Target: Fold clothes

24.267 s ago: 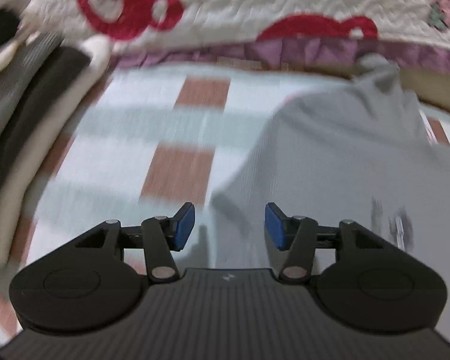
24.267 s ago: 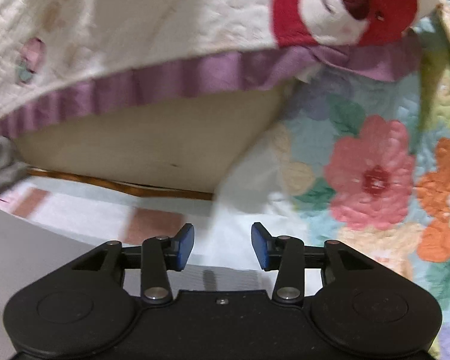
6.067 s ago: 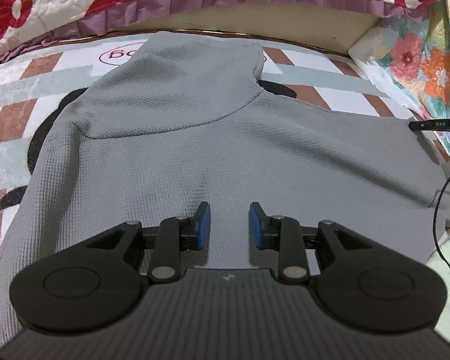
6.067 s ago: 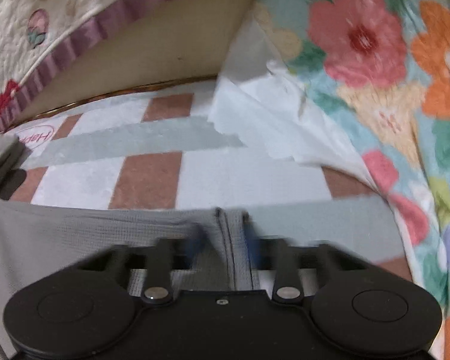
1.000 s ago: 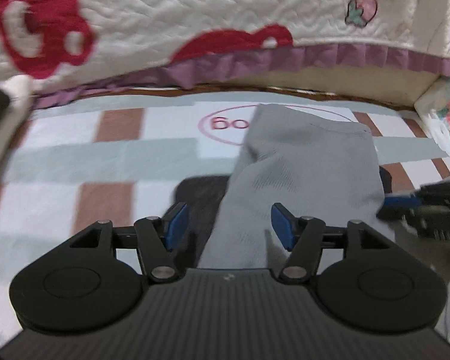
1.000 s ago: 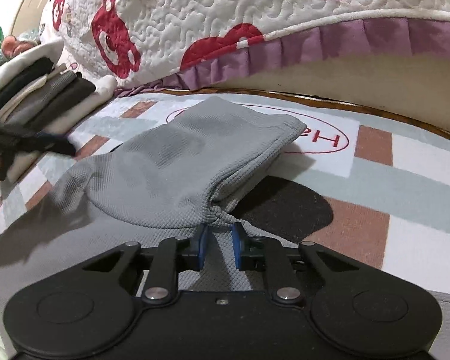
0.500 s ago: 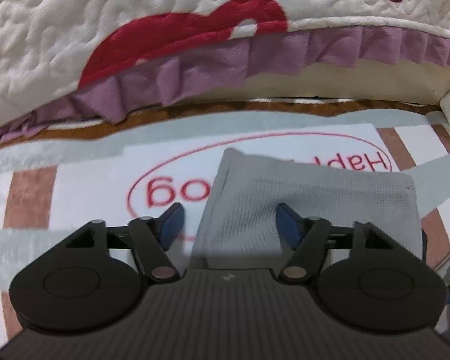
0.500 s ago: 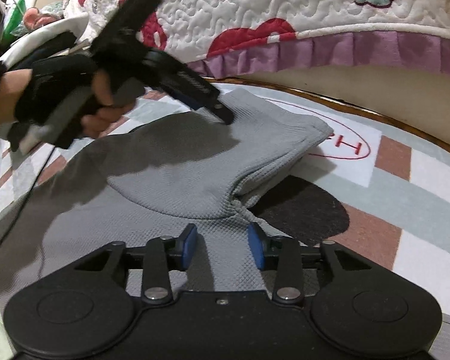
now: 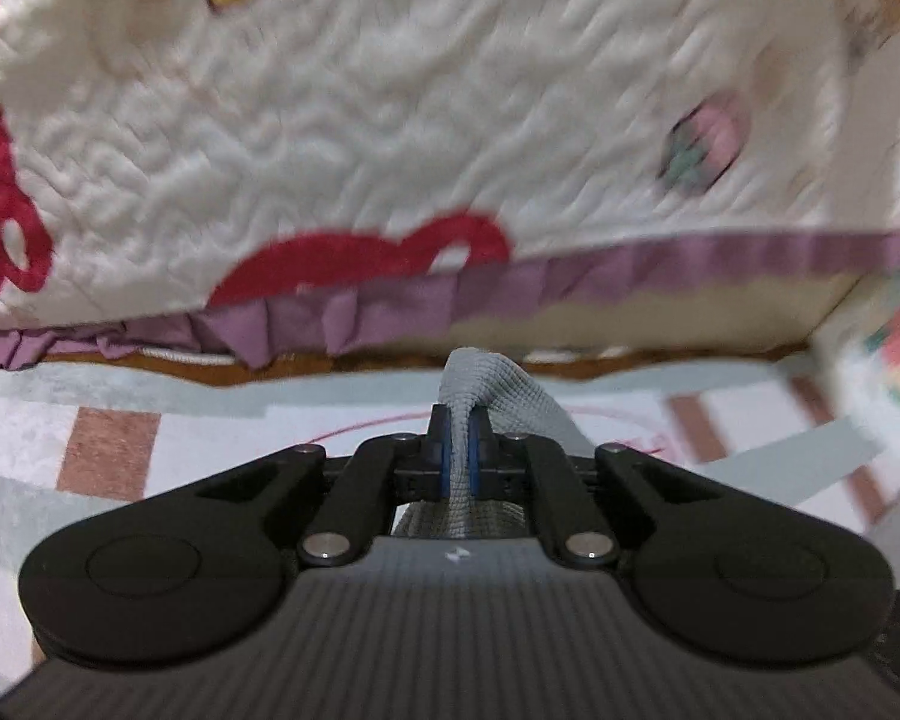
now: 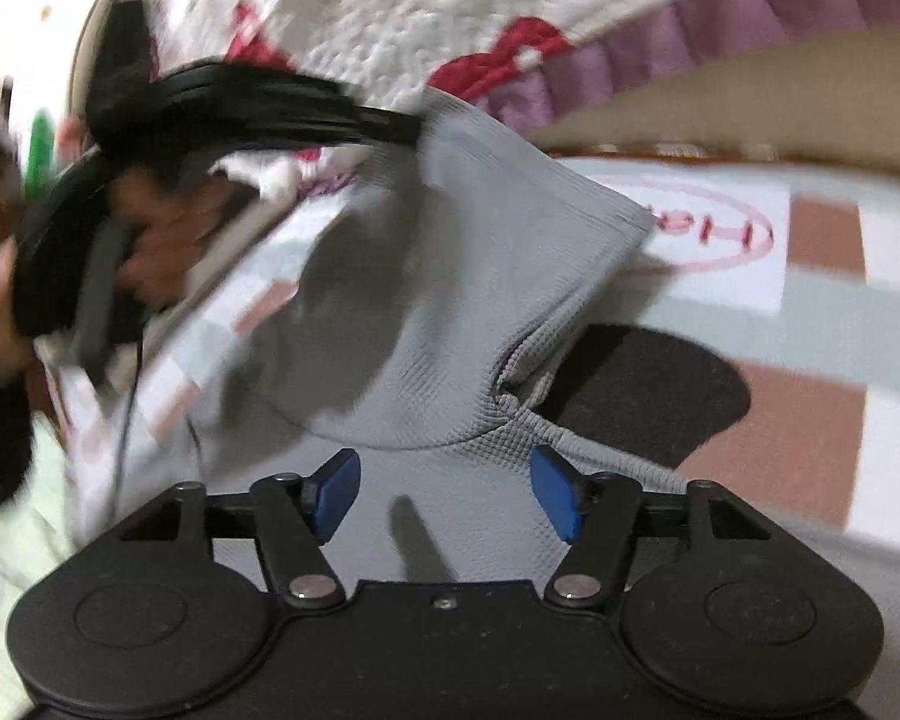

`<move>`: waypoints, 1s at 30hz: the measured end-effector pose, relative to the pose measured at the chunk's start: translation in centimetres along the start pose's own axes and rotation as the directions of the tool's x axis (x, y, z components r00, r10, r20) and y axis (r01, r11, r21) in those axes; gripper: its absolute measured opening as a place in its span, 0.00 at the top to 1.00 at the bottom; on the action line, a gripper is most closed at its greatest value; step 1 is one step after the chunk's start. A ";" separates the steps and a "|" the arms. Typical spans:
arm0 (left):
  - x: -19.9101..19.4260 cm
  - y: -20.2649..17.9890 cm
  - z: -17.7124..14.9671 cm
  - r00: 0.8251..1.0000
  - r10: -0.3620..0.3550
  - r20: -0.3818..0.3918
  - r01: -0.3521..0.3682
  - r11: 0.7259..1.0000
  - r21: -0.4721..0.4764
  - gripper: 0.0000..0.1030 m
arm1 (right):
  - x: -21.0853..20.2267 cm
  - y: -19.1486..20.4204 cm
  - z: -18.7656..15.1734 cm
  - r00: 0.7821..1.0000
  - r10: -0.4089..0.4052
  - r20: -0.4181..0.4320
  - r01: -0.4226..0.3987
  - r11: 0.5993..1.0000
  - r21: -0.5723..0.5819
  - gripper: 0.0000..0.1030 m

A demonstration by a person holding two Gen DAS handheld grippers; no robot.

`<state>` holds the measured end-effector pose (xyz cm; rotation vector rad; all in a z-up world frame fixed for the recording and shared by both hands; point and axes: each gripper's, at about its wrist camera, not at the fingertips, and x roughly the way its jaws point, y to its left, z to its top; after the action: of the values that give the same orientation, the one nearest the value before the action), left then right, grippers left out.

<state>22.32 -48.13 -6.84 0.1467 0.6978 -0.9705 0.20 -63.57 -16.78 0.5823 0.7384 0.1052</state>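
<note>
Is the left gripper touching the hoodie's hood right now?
Touching. The left wrist view shows the left gripper shut, with a fold of the grey hood pinched between its blue pads.

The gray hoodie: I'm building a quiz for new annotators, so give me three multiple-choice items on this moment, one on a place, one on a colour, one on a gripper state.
1. Where does the left gripper hold the gray hoodie?
A. at the hood's top edge
B. at a sleeve cuff
C. at the bottom hem

2. What colour is the ruffle along the quilt's lower edge?
A. green
B. purple
C. black

3. How does the right gripper stand?
A. shut on the hoodie
B. shut on a cable
C. open, holding nothing

Answers:
1. A: in the right wrist view its tip pinches the hood's raised upper edge.
2. B: a purple pleated band runs under the white quilt.
3. C: its blue pads stand wide apart above the fabric.
</note>
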 end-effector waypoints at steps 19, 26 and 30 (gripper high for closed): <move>-17.7 -1.8 -16.5 0.956 -0.285 0.062 0.283 0.958 0.045 0.96 | -1.2 -8.5 -4.3 0.901 0.394 0.180 -0.374 0.498 0.783 0.20; -16.5 -1.6 -17.3 0.988 -0.150 -0.016 0.151 0.987 0.057 0.69 | -1.1 -7.6 -3.6 0.916 0.377 0.133 -0.344 0.574 0.743 0.20; -14.0 -0.9 -15.0 0.998 -0.068 0.010 0.067 0.995 0.068 0.33 | -1.2 -6.5 -2.8 0.940 0.331 0.083 -0.294 0.660 0.691 0.20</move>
<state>9.30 -32.57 -9.82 0.1774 0.6621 -1.0596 -3.21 -68.07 -21.18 1.4517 0.7095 0.1626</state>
